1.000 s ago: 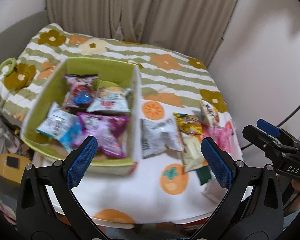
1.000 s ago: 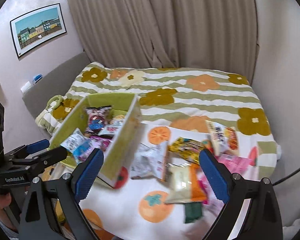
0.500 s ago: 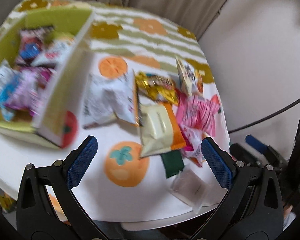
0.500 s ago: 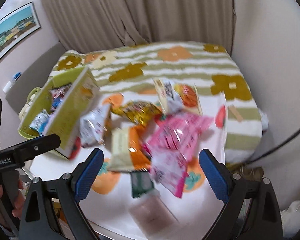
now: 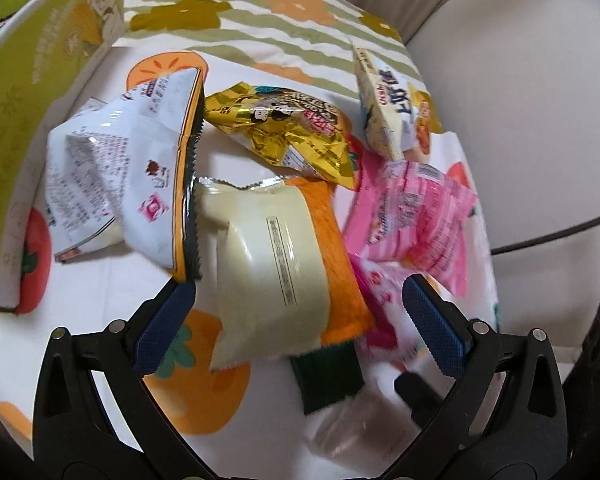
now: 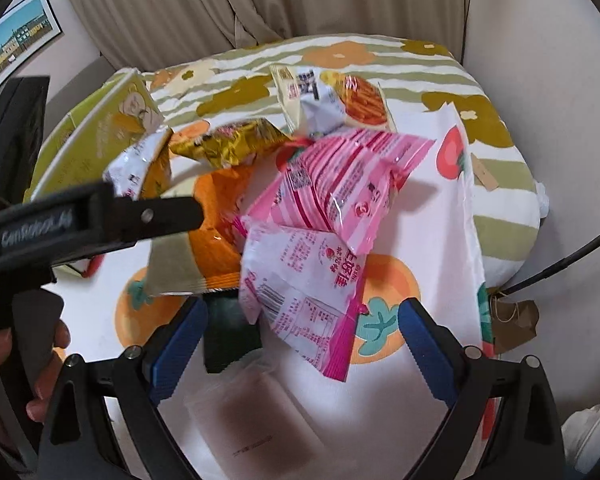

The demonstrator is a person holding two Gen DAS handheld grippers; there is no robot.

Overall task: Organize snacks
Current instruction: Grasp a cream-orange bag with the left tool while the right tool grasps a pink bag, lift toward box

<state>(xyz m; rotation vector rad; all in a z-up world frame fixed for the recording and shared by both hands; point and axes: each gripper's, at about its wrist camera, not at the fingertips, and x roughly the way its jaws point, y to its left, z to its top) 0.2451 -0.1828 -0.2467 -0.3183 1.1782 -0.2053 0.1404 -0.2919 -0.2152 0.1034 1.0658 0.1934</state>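
Left wrist view: our left gripper has its fingers spread wide, grasping nothing, hovering over a cream-and-orange snack pack that lies between them. Snacks sit in a loose pile on the fruit-print tabletop: white pack with orange edge overlapping the cream one, gold foil pack behind it, pink striped pack to the right, cream-and-blue stick-snack pack propped up at the back. Dark green packet pokes out under the cream pack. Green box stands at the left, just beside the white pack.

Right wrist view: our right gripper fingers are also released, empty, over a white-and-pink pack overlapped by the pink striped one. Clear packet lies nearest, blurred.
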